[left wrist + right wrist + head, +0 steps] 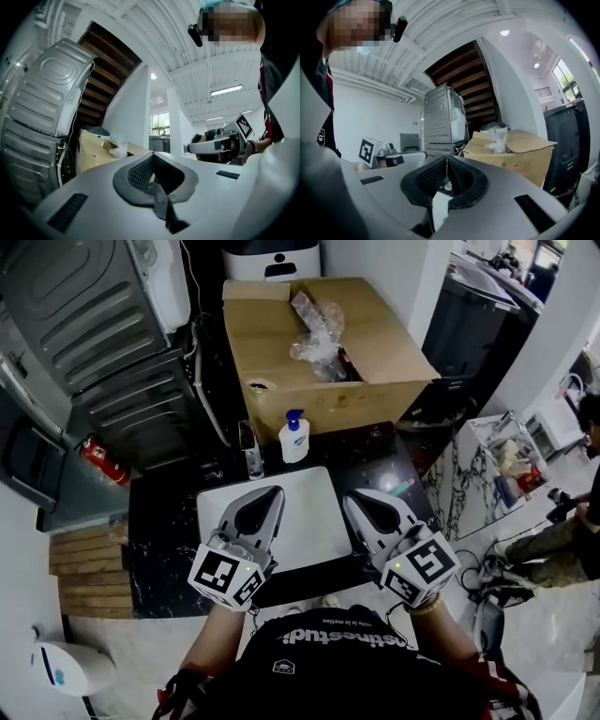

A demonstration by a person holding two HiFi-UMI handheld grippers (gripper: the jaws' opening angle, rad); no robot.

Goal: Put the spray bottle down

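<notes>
The spray bottle [293,437], white with a blue trigger head, stands upright on the black table [169,521], just in front of the cardboard box. Neither gripper touches it. My left gripper [276,491] is held over the white board [305,521], well short of the bottle, and is shut and empty. My right gripper [351,499] hovers beside it at the board's right edge, also shut with nothing in it. In the left gripper view the jaws [151,157] meet at their tip; in the right gripper view the jaws [446,160] do the same. The bottle is hidden in both gripper views.
A large open cardboard box [319,343] with crumpled plastic wrap [317,334] fills the table's far side. A clear slim container [251,451] stands left of the bottle. A grey washing machine [84,306] and a red fire extinguisher [103,458] are at left; a seated person [581,493] is at right.
</notes>
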